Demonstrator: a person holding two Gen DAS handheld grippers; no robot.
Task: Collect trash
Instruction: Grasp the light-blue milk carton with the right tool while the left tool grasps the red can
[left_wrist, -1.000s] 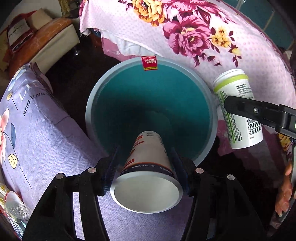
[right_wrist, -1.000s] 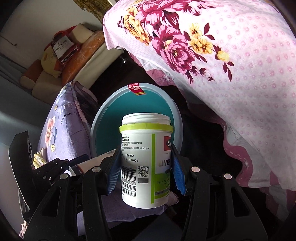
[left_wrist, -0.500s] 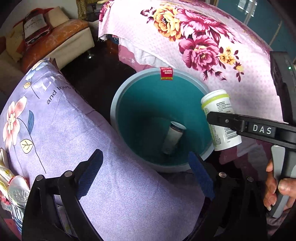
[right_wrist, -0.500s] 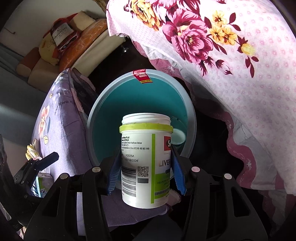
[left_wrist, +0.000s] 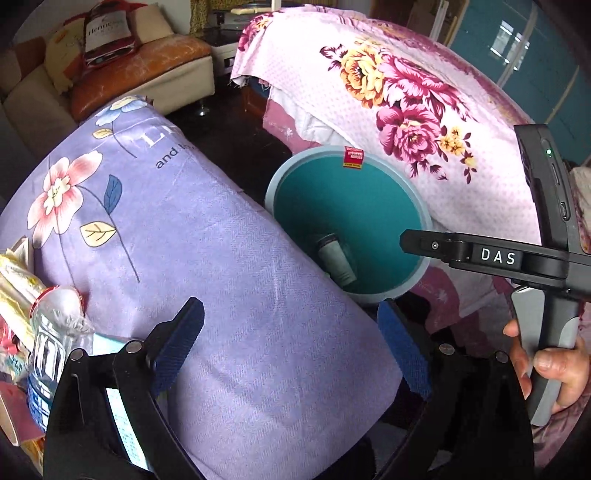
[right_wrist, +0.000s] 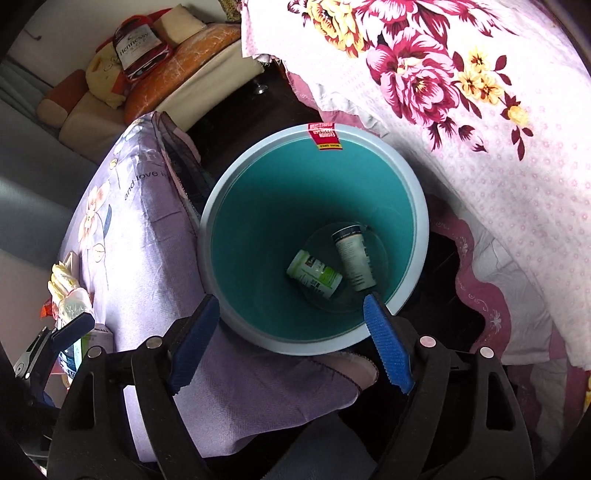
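Note:
A teal bin with a pale rim (right_wrist: 402, 173) stands on the dark floor between two cloth-covered surfaces; it also shows in the left wrist view (left_wrist: 280, 177). Inside lie a paper cup (right_wrist: 354, 258) and a white jar with a green band (right_wrist: 314, 273). Only the cup (left_wrist: 336, 262) shows in the left wrist view. My right gripper (right_wrist: 291, 339) is open and empty above the bin's near rim. My left gripper (left_wrist: 291, 350) is open and empty over the purple floral cloth (left_wrist: 221, 280), left of the bin. The right gripper's finger (left_wrist: 480, 254) reaches over the bin's right rim.
More trash lies at the purple cloth's left edge: a crushed plastic bottle (left_wrist: 51, 332) and yellow wrappers (left_wrist: 18, 280). A pink floral cloth (left_wrist: 424, 110) covers the surface right of the bin. A sofa with cushions (left_wrist: 140, 74) stands behind.
Both grippers opened. The left dropped the paper cup into the bin and drew back left over the purple cloth. The right then dropped the jar into the bin.

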